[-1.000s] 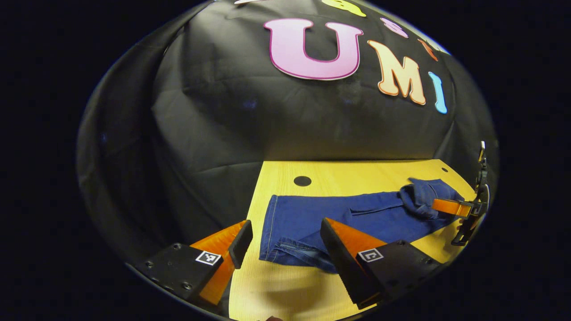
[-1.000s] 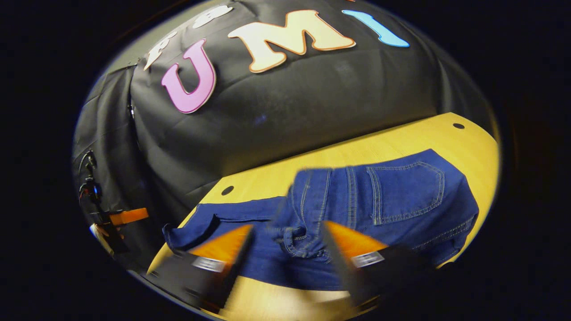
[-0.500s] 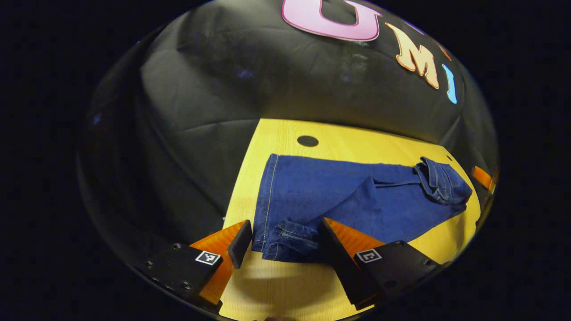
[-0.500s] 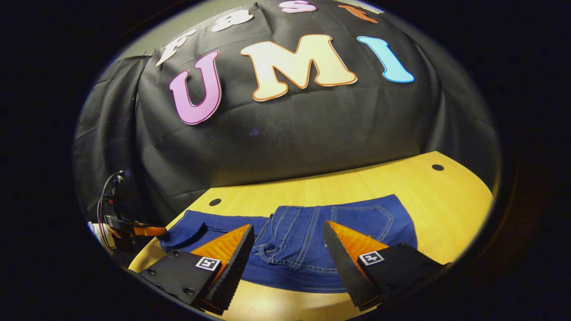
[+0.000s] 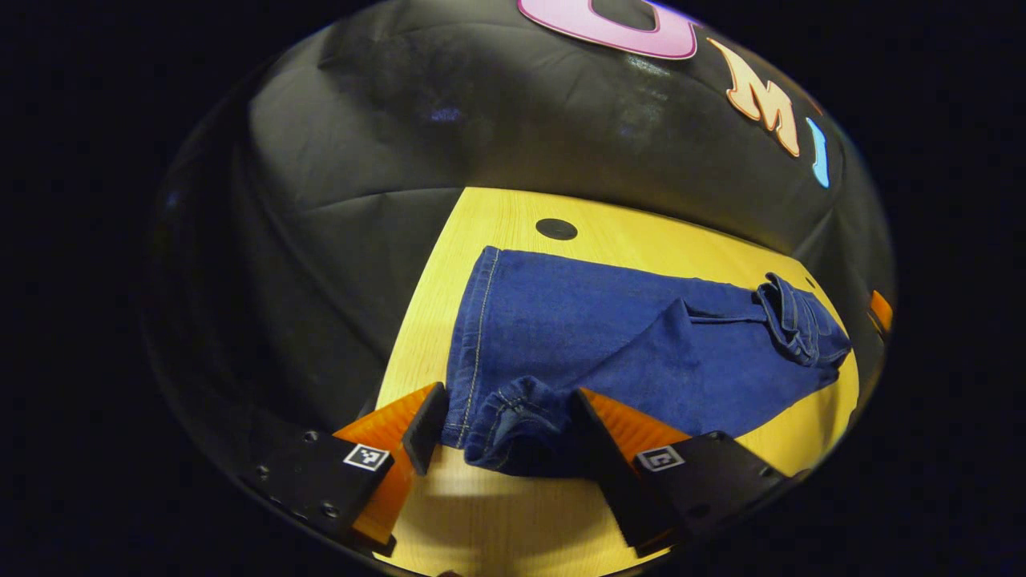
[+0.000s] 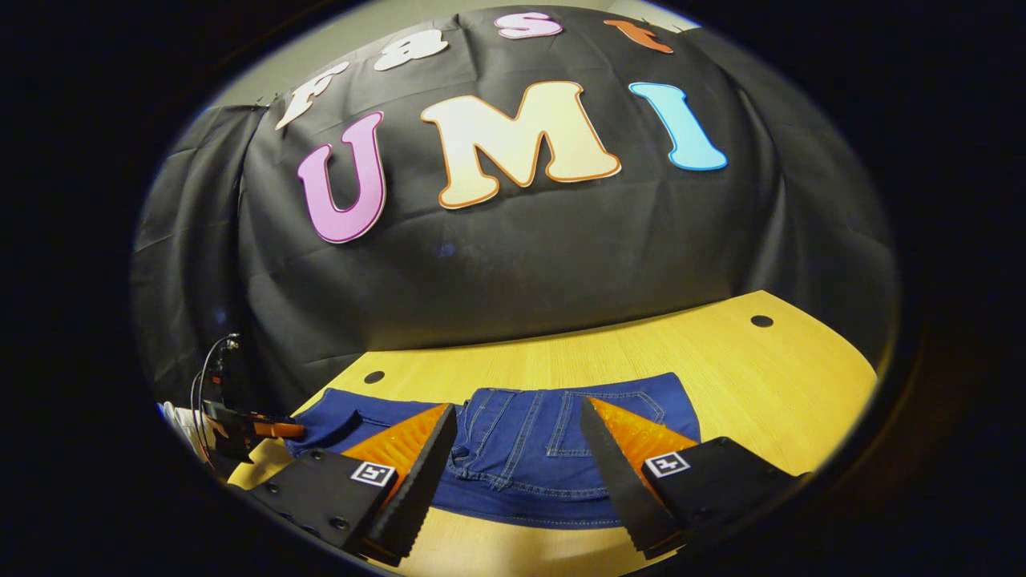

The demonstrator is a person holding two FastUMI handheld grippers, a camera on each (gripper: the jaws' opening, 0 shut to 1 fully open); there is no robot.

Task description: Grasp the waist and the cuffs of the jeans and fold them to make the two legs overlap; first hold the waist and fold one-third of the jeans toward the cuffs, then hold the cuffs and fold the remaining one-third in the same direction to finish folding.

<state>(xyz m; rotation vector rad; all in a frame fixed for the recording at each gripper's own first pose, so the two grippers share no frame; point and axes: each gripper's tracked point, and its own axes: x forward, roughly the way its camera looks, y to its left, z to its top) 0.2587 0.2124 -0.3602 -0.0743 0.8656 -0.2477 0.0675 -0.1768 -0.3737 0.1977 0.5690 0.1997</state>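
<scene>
The jeans (image 5: 633,344) lie lengthwise on the tabletop (image 5: 513,224), one leg lapped unevenly over the other; the left tongs (image 5: 501,429) gape wide around the bunched cuffs (image 5: 513,425), the right tongs (image 6: 517,461) wide over the waist (image 6: 521,437); I'd pinch both layers squarely at each end, then lift together so the legs align.

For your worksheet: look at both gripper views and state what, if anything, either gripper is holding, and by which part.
Nothing is held. The left gripper stands open around the jeans' bunched cuffs; the right gripper is open over the waist.
</scene>
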